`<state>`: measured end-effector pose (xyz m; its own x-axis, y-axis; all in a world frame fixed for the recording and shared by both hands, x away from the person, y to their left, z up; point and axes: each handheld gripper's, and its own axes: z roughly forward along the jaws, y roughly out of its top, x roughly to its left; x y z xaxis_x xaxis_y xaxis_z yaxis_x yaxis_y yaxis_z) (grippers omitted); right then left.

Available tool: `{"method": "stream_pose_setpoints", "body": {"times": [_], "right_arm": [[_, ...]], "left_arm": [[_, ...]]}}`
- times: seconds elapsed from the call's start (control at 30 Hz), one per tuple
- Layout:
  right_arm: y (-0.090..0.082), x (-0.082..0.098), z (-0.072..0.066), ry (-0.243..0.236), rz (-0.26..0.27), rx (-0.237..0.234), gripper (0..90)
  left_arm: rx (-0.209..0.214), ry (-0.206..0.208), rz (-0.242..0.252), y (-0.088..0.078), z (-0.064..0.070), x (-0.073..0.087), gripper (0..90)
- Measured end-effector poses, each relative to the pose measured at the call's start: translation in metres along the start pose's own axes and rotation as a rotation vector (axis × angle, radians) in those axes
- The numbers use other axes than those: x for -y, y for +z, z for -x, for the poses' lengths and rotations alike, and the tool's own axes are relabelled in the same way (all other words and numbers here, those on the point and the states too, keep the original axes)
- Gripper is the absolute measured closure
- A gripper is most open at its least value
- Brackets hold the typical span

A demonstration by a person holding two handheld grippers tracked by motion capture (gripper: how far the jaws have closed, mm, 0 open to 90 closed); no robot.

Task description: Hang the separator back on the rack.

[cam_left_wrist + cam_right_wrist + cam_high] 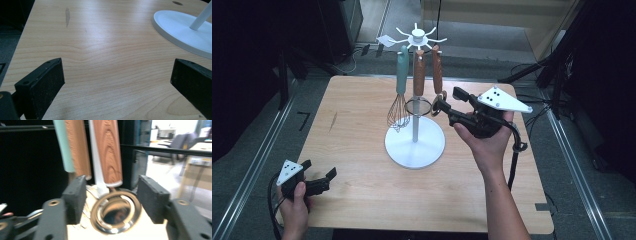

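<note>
A white utensil stand (414,145) rises from the middle of the wooden table (362,200). From its top hang a teal-handled whisk (399,100) and two wooden-handled utensils (418,75). My right gripper (447,100) is raised at the right-hand utensil (437,70). In the right gripper view that utensil's round metal head (116,213) hangs between the jaws of my right gripper (112,197), which stand open with small gaps on both sides. My left gripper (319,169) rests open at the table's front left corner, with nothing between the jaws of that gripper (117,80).
The stand's round white base (180,27) lies ahead and to the right of my left gripper. The teal handle (62,145), the other wooden handle (77,147) and the white pole (96,157) crowd just behind the right jaws. Dark floor and rails surround the table.
</note>
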<state>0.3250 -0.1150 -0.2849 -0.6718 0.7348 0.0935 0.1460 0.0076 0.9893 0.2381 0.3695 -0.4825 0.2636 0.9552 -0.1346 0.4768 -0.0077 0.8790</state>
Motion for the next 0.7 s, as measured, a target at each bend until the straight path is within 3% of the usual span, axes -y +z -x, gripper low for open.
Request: {"method": "stream_pose_setpoints", "body": {"times": [0.13, 0.23, 0.33, 0.47, 0.6, 0.7], "right_arm": [[-0.005, 0.009, 0.001, 0.009, 0.000, 0.036, 29.3], [-0.008, 0.020, 0.003, -0.006, -0.020, 0.047, 20.2], [-0.010, 0.032, 0.006, 0.010, -0.036, 0.037, 15.2], [-0.012, 0.049, 0.006, 0.027, -0.056, 0.045, 13.3], [-0.014, 0.068, 0.005, 0.023, -0.089, 0.107, 13.5], [-0.017, 0.080, 0.007, 0.037, -0.109, 0.105, 13.8]], "left_arm": [[-0.001, 0.001, -0.003, 0.000, 0.000, 0.000, 0.0], [-0.001, 0.002, -0.001, 0.000, 0.000, 0.000, 0.0], [-0.003, 0.003, -0.002, 0.000, 0.000, 0.000, 0.0], [-0.002, 0.003, -0.002, 0.000, 0.000, 0.000, 0.0], [-0.003, 0.007, -0.002, 0.000, 0.001, 0.000, 0.0], [-0.003, 0.007, 0.001, 0.000, 0.001, 0.000, 0.0]]}}
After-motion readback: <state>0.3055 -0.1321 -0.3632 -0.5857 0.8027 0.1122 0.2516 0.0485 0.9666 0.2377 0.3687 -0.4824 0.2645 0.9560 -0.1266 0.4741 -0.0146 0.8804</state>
